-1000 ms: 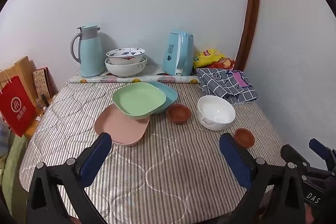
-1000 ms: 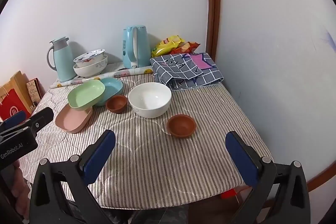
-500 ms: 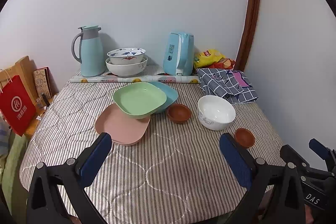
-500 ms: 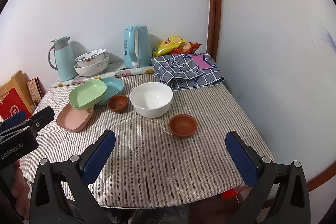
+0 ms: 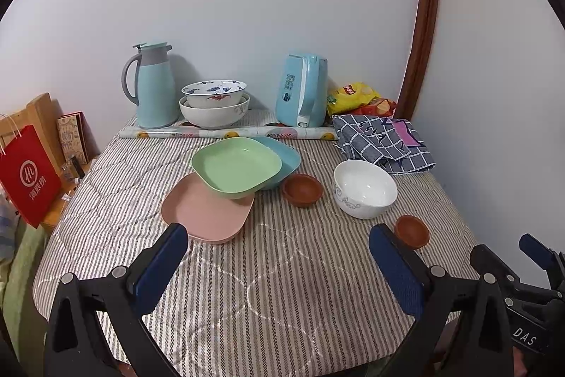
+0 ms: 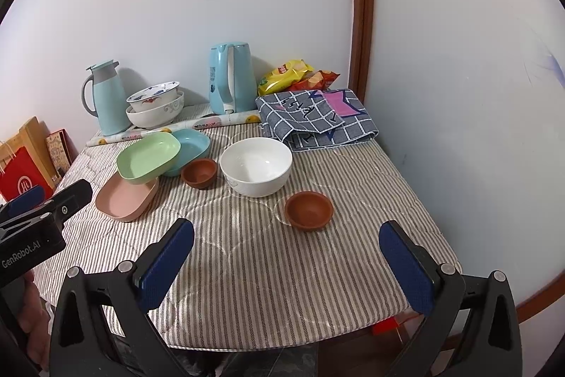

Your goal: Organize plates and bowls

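Hovering over the near edge of the striped table (image 6: 268, 271), the left gripper (image 5: 279, 257) and right gripper (image 6: 286, 246) both gape wide, holding nothing, with bare cloth between their fingers. Ahead of the left fingers, a green dish (image 5: 236, 166) rests tilted on a pink plate (image 5: 208, 212) and a blue dish (image 5: 287, 156). Beyond the right fingers sit an empty white bowl (image 6: 256, 166) and two small brown bowls (image 6: 309, 210), apart.

Landmark: white ceramic bowl (image 6: 256, 166) on striped quilted tablecloth (image 6: 268, 271). Just left of it: small brown clay bowl (image 6: 199, 172). Front-right, apart: 2nd brown clay bowl (image 6: 309, 210). Further left: green square plastic dish (image 6: 148, 157), overlapping blue square dish (image 6: 192, 145) behind & pink square plate (image 6: 125, 196) in front. Behind-right: folded grey checked cloth (image 6: 314, 121). Behind, at wall: pale-blue electric kettle (image 6: 229, 78), 2 stacked patterned bowls (image 6: 155, 108), pale-blue thermos jug (image 6: 106, 98) far left.
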`<state>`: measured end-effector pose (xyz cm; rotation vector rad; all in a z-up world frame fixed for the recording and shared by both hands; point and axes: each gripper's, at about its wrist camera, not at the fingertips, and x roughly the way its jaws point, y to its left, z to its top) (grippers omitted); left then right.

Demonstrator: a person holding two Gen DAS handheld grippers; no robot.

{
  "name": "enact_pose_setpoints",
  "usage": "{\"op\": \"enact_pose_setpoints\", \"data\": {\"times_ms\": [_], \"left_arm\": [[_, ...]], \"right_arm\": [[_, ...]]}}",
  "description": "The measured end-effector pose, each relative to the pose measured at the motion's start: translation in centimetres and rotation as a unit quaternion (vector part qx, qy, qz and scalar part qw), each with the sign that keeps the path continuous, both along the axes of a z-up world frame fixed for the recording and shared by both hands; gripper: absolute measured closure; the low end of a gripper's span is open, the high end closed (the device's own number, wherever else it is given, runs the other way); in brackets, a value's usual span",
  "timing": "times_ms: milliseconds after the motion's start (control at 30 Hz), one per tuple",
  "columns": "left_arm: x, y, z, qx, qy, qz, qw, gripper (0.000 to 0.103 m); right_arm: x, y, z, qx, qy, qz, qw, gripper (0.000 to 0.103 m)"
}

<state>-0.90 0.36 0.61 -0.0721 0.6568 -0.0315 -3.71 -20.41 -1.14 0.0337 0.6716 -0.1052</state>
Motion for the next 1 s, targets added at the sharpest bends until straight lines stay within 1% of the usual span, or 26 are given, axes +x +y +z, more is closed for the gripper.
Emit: {"op": "enact_pose_setpoints", "data": {"times_ms": [1000], "left_arm": [[-0.06,0.33,0.08,-0.001,-0.004,0.001,1.0,0.0]], "right_arm": [[-0.19,0.3,-0.01,0.001,-0.001,0.003,1.0,0.0]]}}
